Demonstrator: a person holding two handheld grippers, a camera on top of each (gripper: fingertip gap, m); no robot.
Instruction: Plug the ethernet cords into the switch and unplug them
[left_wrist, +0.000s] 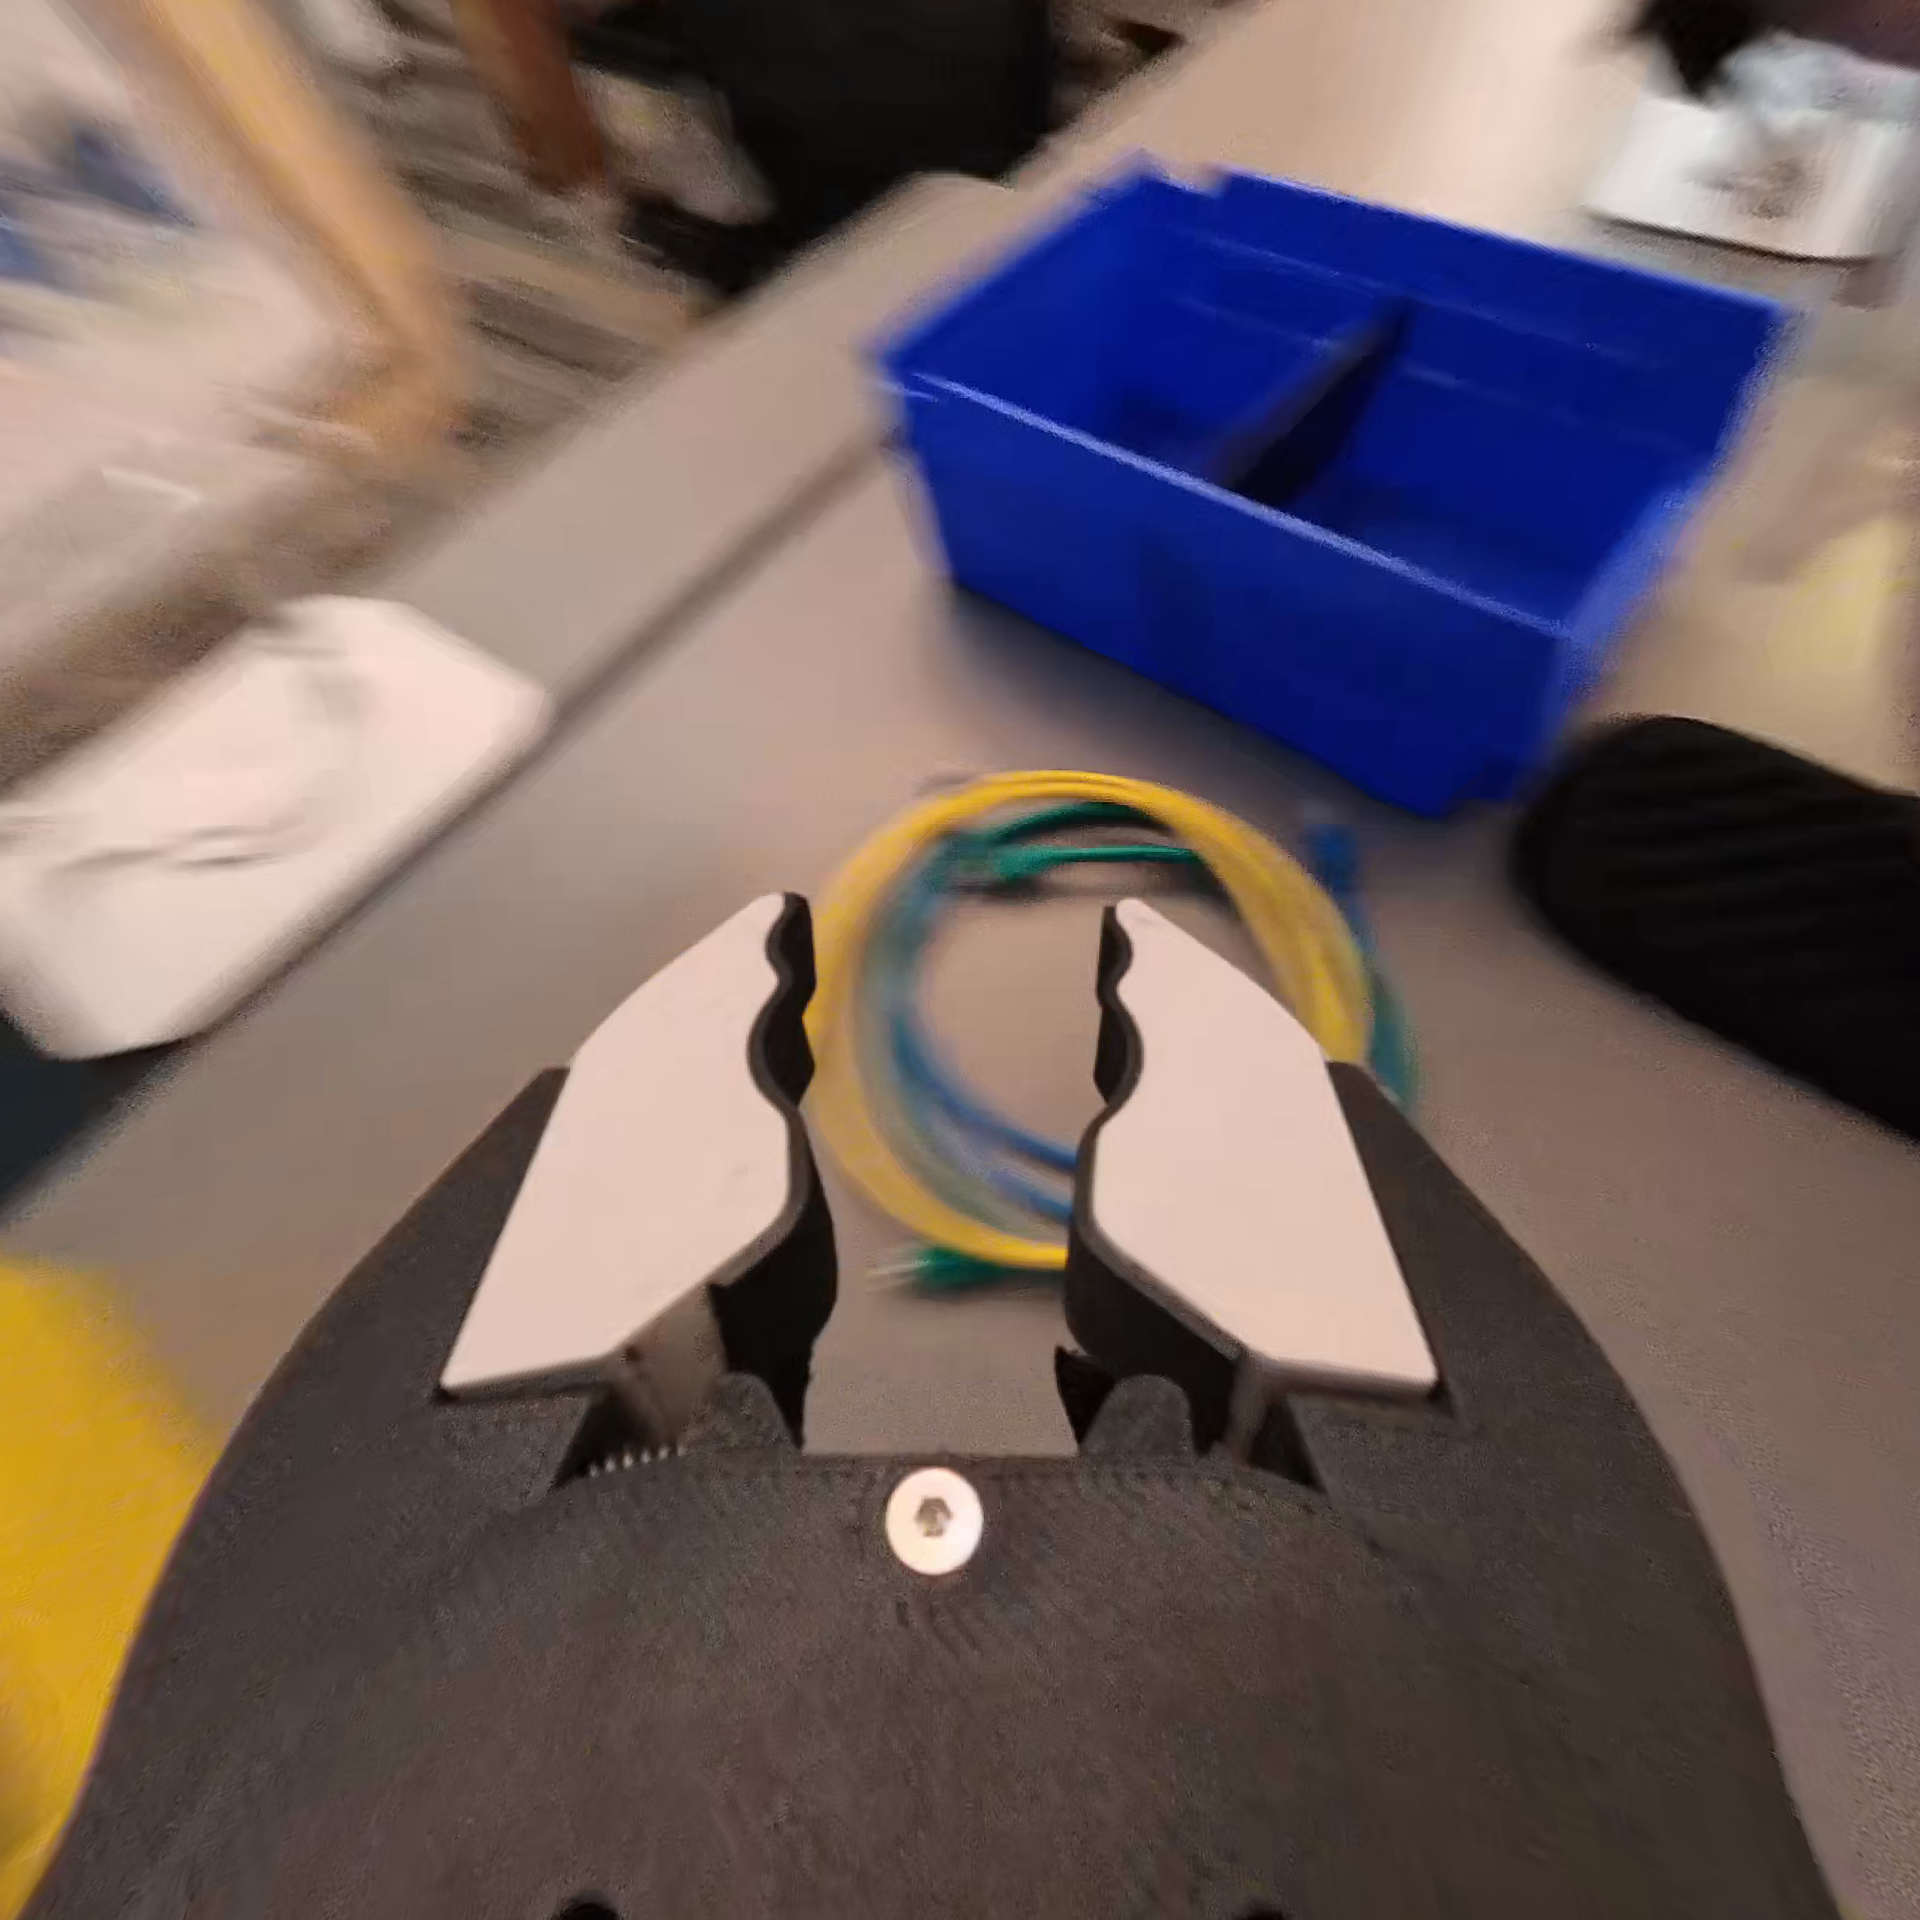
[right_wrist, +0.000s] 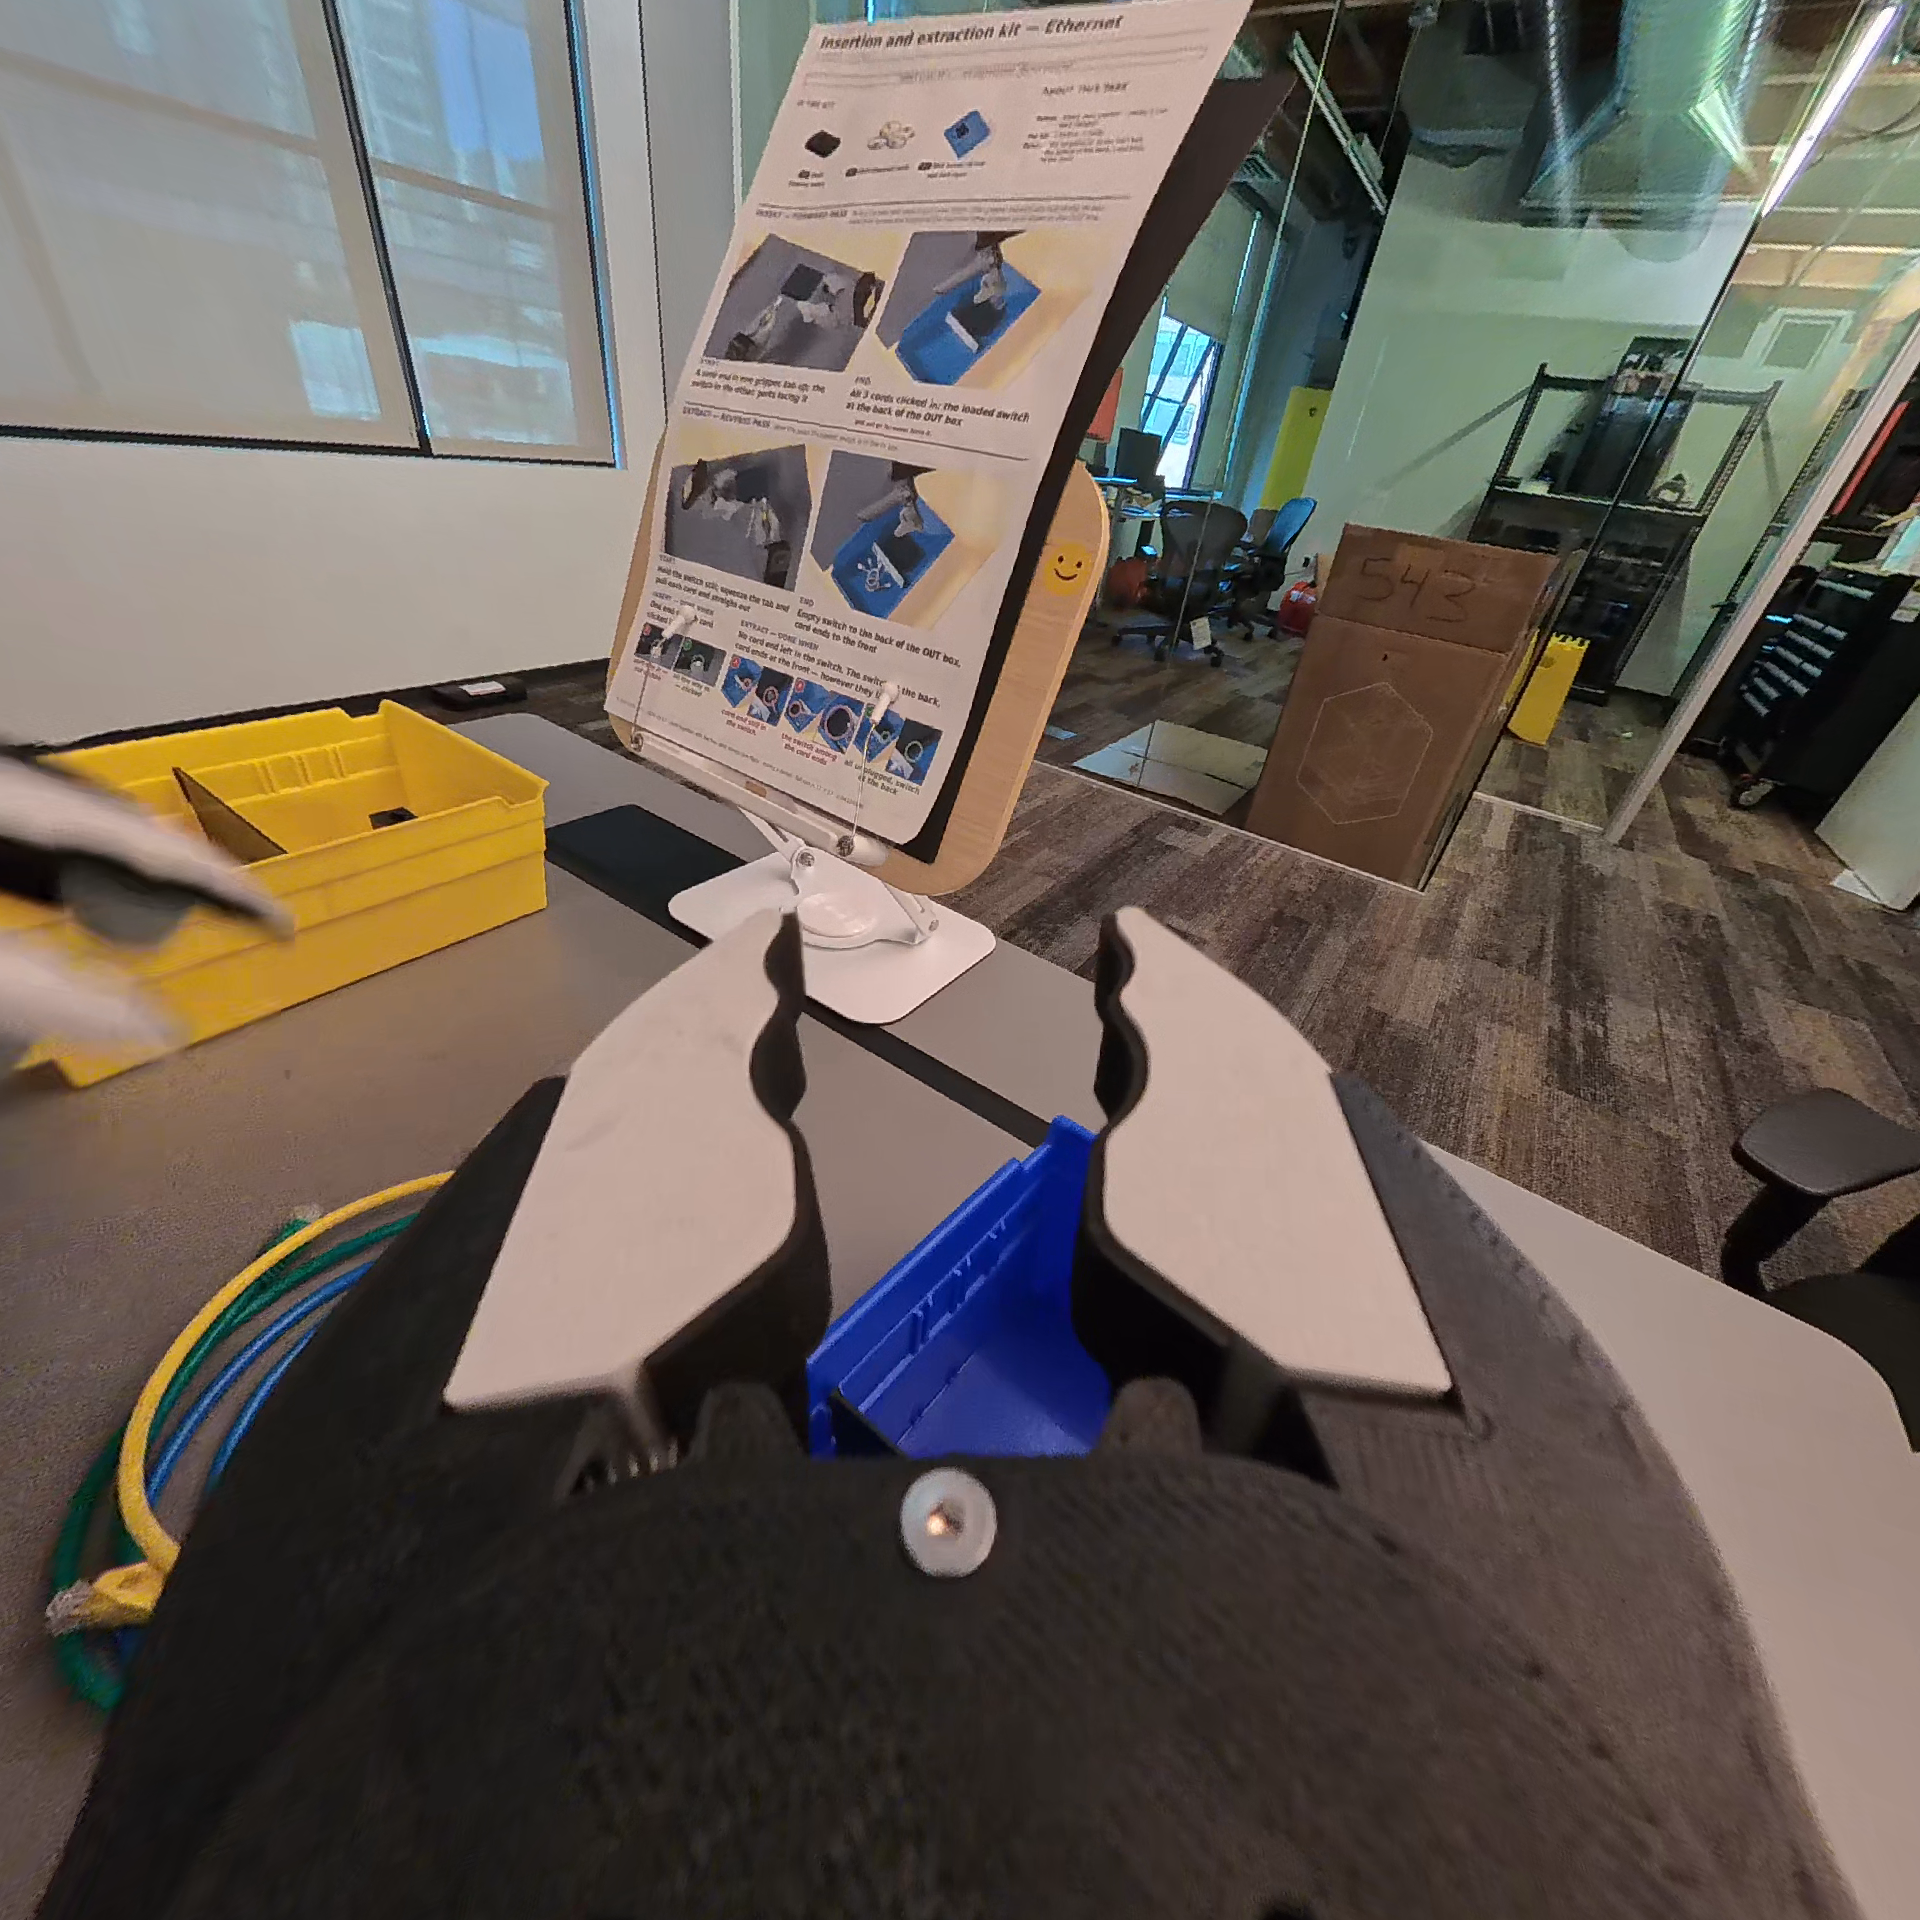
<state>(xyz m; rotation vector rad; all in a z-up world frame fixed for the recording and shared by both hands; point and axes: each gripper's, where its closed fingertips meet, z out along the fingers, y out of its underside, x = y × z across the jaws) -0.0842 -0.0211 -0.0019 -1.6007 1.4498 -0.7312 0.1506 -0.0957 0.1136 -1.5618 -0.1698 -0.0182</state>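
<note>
A: Status of the left tongs (left_wrist: 951, 914)?

B: Released, nothing between the jaws. They hover over the cords (left_wrist: 1091, 997), a loose coil of yellow, green and blue on the tabletop (left_wrist: 665, 935). The left view is blurred.

A: Right tongs (right_wrist: 948, 925)?

B: Released, empty, above the blue bin (right_wrist: 956, 1340), just beside the coil.

A: Hazards?

B: The cords overlap. Closing on the coil body instead of a plug probably lifts all three together, or snags one. The yellow plug (right_wrist: 125, 1590) lies at the near edge of the coil; a grasp across its latch tab may block insertion.

A: The switch?

B: Not identified. A dark object sits in the yellow bin (right_wrist: 343, 831) farther back; too small to tell. Beyond it stands an instruction sheet (right_wrist: 883, 416).
</note>
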